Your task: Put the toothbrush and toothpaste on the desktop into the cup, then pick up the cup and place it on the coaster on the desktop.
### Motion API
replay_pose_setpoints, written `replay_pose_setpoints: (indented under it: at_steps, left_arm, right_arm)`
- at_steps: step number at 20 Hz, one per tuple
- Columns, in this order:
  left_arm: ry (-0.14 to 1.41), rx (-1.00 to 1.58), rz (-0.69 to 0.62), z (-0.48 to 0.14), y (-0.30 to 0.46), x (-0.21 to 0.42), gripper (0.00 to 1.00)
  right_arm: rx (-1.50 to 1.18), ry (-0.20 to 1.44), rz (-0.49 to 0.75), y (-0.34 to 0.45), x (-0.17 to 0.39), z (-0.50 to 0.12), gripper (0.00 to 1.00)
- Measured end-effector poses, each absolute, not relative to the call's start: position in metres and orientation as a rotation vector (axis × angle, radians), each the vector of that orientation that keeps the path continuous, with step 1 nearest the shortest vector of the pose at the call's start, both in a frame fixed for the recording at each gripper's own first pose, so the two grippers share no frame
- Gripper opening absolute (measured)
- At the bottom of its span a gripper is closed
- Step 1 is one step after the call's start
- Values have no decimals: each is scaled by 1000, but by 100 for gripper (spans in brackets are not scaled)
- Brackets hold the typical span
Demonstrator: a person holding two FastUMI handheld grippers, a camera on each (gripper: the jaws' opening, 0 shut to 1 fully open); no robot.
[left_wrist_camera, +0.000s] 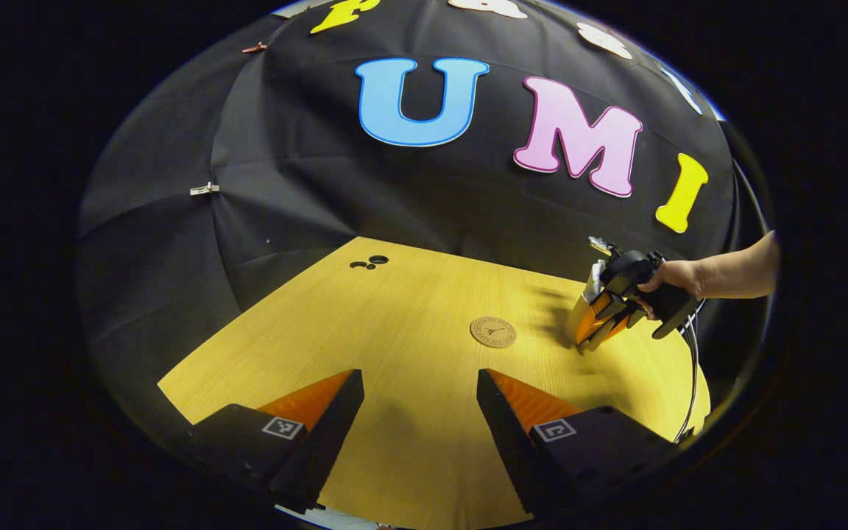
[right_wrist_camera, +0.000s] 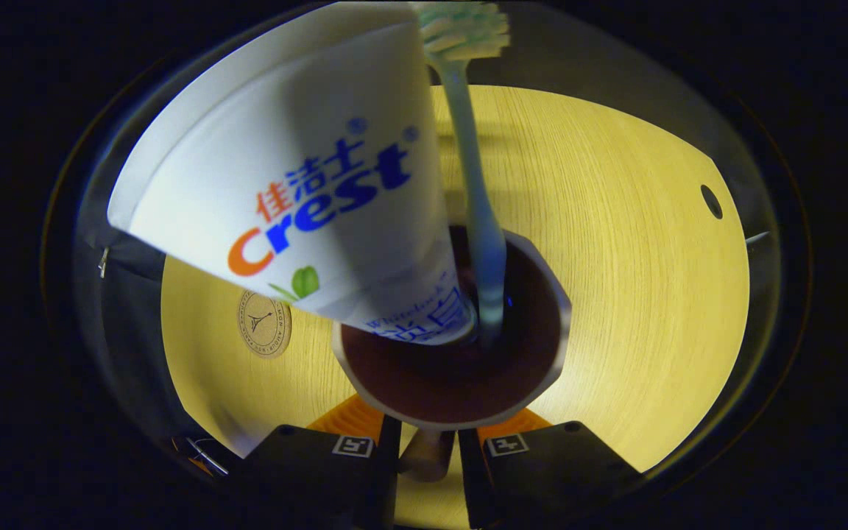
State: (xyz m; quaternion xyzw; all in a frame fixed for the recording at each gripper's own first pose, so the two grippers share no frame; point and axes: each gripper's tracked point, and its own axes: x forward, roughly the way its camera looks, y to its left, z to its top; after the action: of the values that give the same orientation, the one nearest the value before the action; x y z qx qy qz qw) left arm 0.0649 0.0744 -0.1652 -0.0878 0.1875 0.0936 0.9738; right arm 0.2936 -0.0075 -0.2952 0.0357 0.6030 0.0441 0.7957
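you're looking at a pale wooden desktop (left_wrist_camera: 409, 412) with a fine straight grain running along it, lit bright and yellowish. near its far left corner in the left gripper view there's a small cluster of dark round holes (left_wrist_camera: 370, 261) set into the wood. in the right gripper view you can see one dark hole (right_wrist_camera: 711, 201) near the table's right edge. behind the table hangs black cloth (left_wrist_camera: 174, 243), creased in places and pinned with two small clips (left_wrist_camera: 205, 189) on the left side.

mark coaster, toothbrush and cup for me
coaster (left_wrist_camera: 492, 332), left gripper view, centre of the round disc.
toothbrush (right_wrist_camera: 468, 154), right gripper view, mid handle.
cup (right_wrist_camera: 542, 272), right gripper view, rim on the far side.
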Motion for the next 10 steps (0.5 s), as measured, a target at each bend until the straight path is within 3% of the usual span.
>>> replay_pose_setpoints:
  at_steps: [2, 4, 5, 6, 10]
  left_arm:
    - [382, -175, 179, -166, 69, 67, 98]
    - [387, -172, 168, -166, 64, 68, 98]
    - [389, -169, 163, -167, 62, 68, 98]
    - [392, -167, 159, -167, 61, 69, 98]
    - [401, -159, 148, -157, 57, 67, 98]
  right_arm:
    - [17, 1287, 88, -14, 293, -293, 29]
    - [-46, 1279, 116, -15, 288, -296, 24]
    - [-51, 1269, 117, -15, 289, -296, 24]
    - [-60, 1266, 124, -15, 288, -294, 30]
    - [-60, 1212, 135, -10, 293, -289, 28]
